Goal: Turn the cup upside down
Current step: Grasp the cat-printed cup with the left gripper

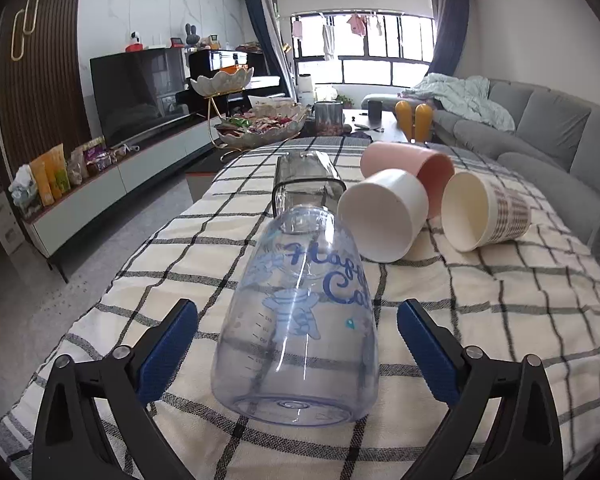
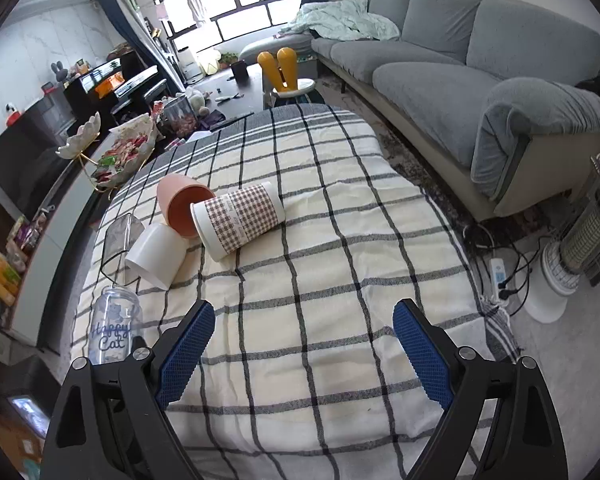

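A clear plastic cup (image 1: 300, 320) with blue "Happy Cat" print lies on its side on the checked tablecloth (image 1: 480, 320), its base towards me. My left gripper (image 1: 298, 322) is open, its blue pads either side of the cup and apart from it. Beyond it lie a smoky clear cup (image 1: 306, 180), a white cup (image 1: 384, 216), a pink cup (image 1: 416, 168) and a houndstooth paper cup (image 1: 486, 210), all on their sides. My right gripper (image 2: 304, 336) is open and empty over the cloth; the clear cup (image 2: 114, 326) is at its left.
A grey sofa (image 2: 460, 72) runs along the right. A snack bowl stand (image 1: 256, 124) sits past the table's far left edge. A TV cabinet (image 1: 112, 184) is at the left. A heater (image 2: 580, 240) and power strip (image 2: 500, 276) stand on the floor at right.
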